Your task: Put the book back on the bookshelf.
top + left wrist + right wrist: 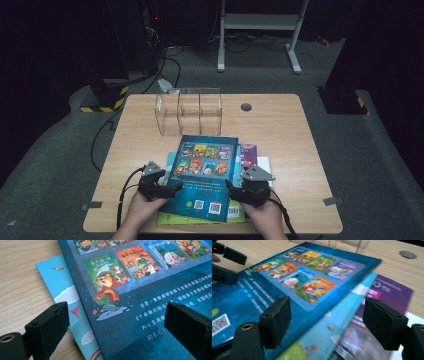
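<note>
The wooden tabletop (280,130) stands on dark grey carpet, with a round cable hole (246,107) near its far edge. On its near half lies a loose pile of picture books, and the biggest, a dark blue book (202,175), sits on top with its back cover up, showing two rows of small cover pictures, white lines of text and codes near the closest edge. In the right gripper view its right edge looks raised a little above the books beneath. Under it, a light blue book (62,287) with clouds and a rainbow sticks out on the left, a purple book (248,152) shows at the right, and a green cover (172,219) peeks out along the near edge.

Beyond the pile, toward the far edge, stands a clear plastic organizer (189,111) split into three upright compartments.

The person's hands come in from the near side. The left tongs (172,187) are at the blue book's left edge, jaws spread wide, one over the blue cover and one over the light blue book. The right tongs (231,186) are at the book's right edge, jaws apart, with that edge lying between them; I cannot see either pad pressing on it.
</note>
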`<action>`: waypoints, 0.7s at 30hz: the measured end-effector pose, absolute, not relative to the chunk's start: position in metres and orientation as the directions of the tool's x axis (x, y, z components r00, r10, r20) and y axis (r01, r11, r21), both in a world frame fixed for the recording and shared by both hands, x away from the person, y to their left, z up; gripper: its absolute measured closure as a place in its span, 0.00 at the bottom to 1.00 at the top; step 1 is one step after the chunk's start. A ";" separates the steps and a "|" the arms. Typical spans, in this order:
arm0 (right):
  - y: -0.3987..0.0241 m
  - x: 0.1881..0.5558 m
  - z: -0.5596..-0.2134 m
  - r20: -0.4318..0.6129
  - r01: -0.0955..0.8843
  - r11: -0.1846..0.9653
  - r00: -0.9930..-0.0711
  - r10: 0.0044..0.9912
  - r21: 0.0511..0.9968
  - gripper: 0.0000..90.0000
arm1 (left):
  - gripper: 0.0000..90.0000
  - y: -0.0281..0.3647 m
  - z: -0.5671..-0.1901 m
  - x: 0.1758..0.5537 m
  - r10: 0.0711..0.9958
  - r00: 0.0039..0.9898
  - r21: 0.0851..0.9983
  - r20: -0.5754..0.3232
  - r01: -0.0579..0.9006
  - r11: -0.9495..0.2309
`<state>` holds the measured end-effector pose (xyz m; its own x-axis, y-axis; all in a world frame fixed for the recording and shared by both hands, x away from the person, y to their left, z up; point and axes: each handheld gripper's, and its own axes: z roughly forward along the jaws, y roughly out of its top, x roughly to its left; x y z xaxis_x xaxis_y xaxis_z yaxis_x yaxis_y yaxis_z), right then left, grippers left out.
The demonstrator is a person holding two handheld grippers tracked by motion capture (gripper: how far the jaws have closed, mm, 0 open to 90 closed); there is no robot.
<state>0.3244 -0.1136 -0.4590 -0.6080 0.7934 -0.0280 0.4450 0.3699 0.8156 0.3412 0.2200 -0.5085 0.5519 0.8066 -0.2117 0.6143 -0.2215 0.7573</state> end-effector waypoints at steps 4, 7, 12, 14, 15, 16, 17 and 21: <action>-0.106 0.329 -0.458 -0.025 0.451 0.384 -0.622 0.783 0.806 0.26 | 0.11 0.219 -0.511 0.341 0.796 0.562 0.753 -0.226 0.619 -0.223; -0.111 0.327 -0.462 0.002 0.463 0.351 -0.607 0.795 0.814 0.28 | 0.11 0.218 -0.513 0.342 0.791 0.561 0.744 -0.246 0.632 -0.217; -0.124 0.323 -0.466 0.036 0.471 0.300 -0.581 0.813 0.830 0.30 | 0.12 0.217 -0.513 0.342 0.787 0.560 0.743 -0.257 0.636 -0.210; -0.127 0.323 -0.469 0.058 0.488 0.286 -0.576 0.815 0.825 0.30 | 0.14 0.216 -0.513 0.342 0.784 0.565 0.742 -0.258 0.635 -0.213; -0.127 0.323 -0.470 0.062 0.496 0.289 -0.576 0.815 0.819 0.30 | 0.13 0.216 -0.513 0.342 0.783 0.566 0.742 -0.257 0.635 -0.215; -0.127 0.323 -0.470 0.062 0.496 0.289 -0.576 0.815 0.819 0.30 | 0.13 0.216 -0.513 0.342 0.783 0.566 0.742 -0.257 0.635 -0.215; -0.127 0.324 -0.471 0.059 0.499 0.296 -0.579 0.813 0.815 0.30 | 0.13 0.215 -0.513 0.342 0.784 0.567 0.743 -0.254 0.633 -0.217; -0.127 0.324 -0.473 0.069 0.507 0.292 -0.579 0.812 0.811 0.33 | 0.13 0.215 -0.513 0.342 0.784 0.569 0.745 -0.249 0.630 -0.220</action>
<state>0.3242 -0.1273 -0.4731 -0.5789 0.8124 0.0694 0.5066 0.2917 0.8114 0.3423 0.2151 -0.5130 0.5687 0.7840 -0.2490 0.6296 -0.2200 0.7451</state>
